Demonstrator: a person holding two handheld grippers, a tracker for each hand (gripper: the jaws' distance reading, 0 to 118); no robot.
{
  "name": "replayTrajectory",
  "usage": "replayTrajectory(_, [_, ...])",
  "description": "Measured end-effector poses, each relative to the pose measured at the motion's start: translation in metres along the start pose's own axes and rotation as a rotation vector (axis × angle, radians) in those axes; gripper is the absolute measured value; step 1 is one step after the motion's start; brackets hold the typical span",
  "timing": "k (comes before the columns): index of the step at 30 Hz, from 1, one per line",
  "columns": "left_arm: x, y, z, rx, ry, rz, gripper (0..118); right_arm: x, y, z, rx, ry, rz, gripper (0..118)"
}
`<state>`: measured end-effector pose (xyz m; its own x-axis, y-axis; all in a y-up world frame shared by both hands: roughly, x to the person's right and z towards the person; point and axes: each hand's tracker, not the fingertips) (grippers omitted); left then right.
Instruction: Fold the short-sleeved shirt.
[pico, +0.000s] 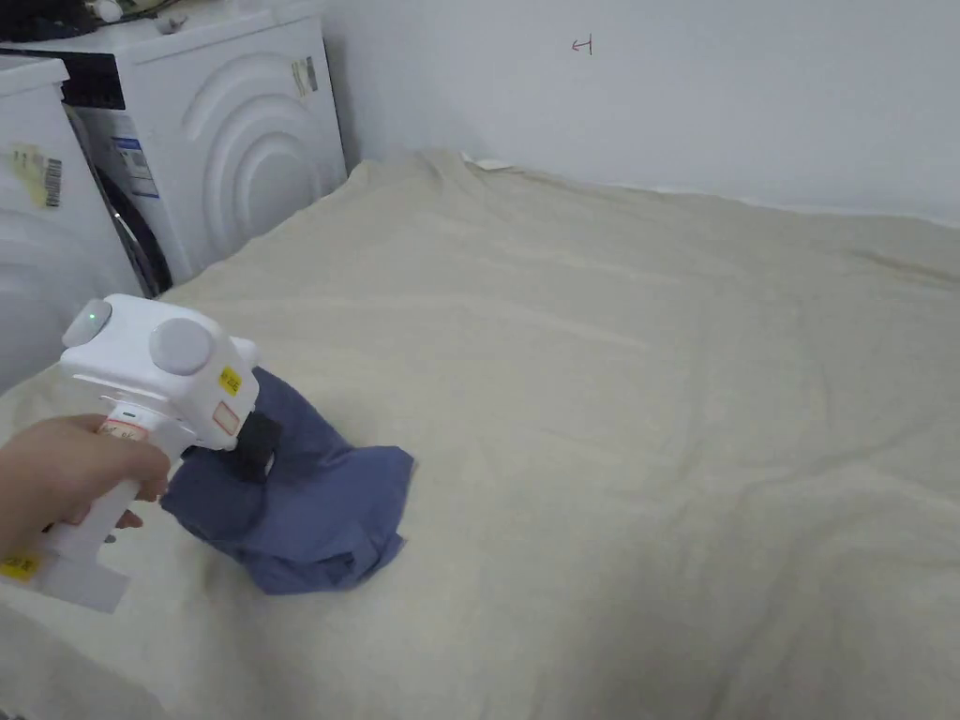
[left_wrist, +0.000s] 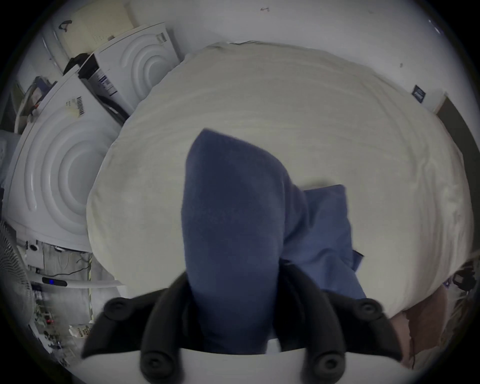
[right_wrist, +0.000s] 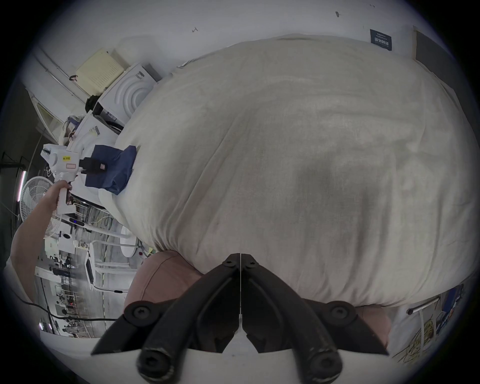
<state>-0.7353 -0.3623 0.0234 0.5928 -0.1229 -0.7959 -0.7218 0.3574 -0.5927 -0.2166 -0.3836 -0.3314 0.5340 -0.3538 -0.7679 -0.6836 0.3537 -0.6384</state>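
Blue shirt (pico: 309, 506) bunched at near-left of the cloth-covered worktop (pico: 656, 422), by the washers (pico: 234, 141). L gripper (pico: 253, 445) fingers clamped on a shirt fold, lifting it partly off the cloth; hand (pico: 66, 478) on the handle. R gripper (right_wrist: 240, 262) fingers fully closed, holding nothing, at worktop's near edge, well apart from the shirt.

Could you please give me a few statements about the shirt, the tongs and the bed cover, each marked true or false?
1. The left tongs are shut on the blue shirt. True.
2. The shirt lies spread flat in the middle of the beige cover. False: it is bunched up near the cover's left edge.
3. The right tongs are open. False: their jaws meet, with nothing between them.
4. White washing machines stand beside the cover. True.
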Motion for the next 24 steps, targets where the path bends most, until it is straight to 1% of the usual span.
replayTrajectory(1, [-0.011, 0.000, -0.008, 0.007, 0.007, 0.021, 62, 0.000, 0.000, 0.002, 0.005, -0.009, 0.004, 0])
replayTrajectory(2, [-0.016, -0.002, -0.008, 0.011, -0.010, 0.052, 89, 0.001, -0.001, 0.003, 0.008, -0.015, 0.005, 0])
replayTrajectory(3, [-0.020, -0.004, -0.007, 0.011, -0.025, 0.087, 111, 0.003, -0.001, 0.004, 0.009, -0.018, 0.002, 0])
replayTrajectory(4, [-0.024, -0.006, -0.004, 0.025, -0.026, 0.121, 118, 0.007, -0.002, 0.006, 0.014, -0.019, -0.008, 0])
replayTrajectory(5, [-0.035, -0.005, -0.003, 0.050, -0.043, 0.146, 117, 0.010, -0.003, 0.007, 0.022, -0.019, -0.021, 0])
replayTrajectory(8, [-0.036, -0.011, 0.017, 0.088, -0.051, 0.169, 117, 0.016, -0.007, 0.010, 0.047, -0.037, -0.043, 0])
replayTrajectory(11, [-0.021, -0.019, 0.044, 0.149, -0.189, 0.233, 117, 0.020, -0.011, 0.014, 0.067, -0.045, -0.045, 0])
replayTrajectory(13, [0.008, -0.031, 0.068, 0.178, -0.288, 0.233, 115, 0.021, -0.015, 0.021, 0.107, -0.044, -0.051, 0])
replayTrajectory(14, [0.025, -0.038, 0.080, 0.222, -0.323, 0.208, 109, 0.022, -0.016, 0.026, 0.135, -0.041, -0.051, 0])
replayTrajectory(15, [0.043, -0.046, 0.092, 0.277, -0.359, 0.185, 96, 0.023, -0.017, 0.032, 0.161, -0.038, -0.052, 0])
replayTrajectory(16, [0.062, -0.059, 0.105, 0.318, -0.384, 0.171, 73, 0.023, -0.018, 0.038, 0.185, -0.037, -0.056, 0])
replayTrajectory(18, [0.105, -0.084, 0.126, 0.393, -0.441, 0.101, 41, 0.026, -0.019, 0.054, 0.252, -0.012, -0.066, 0])
replayTrajectory(19, [0.130, -0.101, 0.137, 0.446, -0.462, 0.065, 21, 0.027, -0.020, 0.065, 0.290, 0.003, -0.068, 0])
replayTrajectory(20, [0.152, -0.116, 0.147, 0.490, -0.495, 0.041, 12, 0.028, -0.020, 0.075, 0.324, 0.011, -0.065, 0])
replayTrajectory(22, [0.184, -0.141, 0.164, 0.592, -0.543, -0.004, 9, 0.028, -0.020, 0.096, 0.395, 0.005, -0.039, 0])
replayTrajectory(23, [0.202, -0.154, 0.176, 0.674, -0.533, -0.016, 7, 0.027, -0.019, 0.107, 0.427, -0.006, -0.028, 0])
replayTrajectory(24, [0.217, -0.166, 0.189, 0.783, -0.464, -0.070, 4, 0.027, -0.018, 0.117, 0.458, -0.013, -0.021, 0])
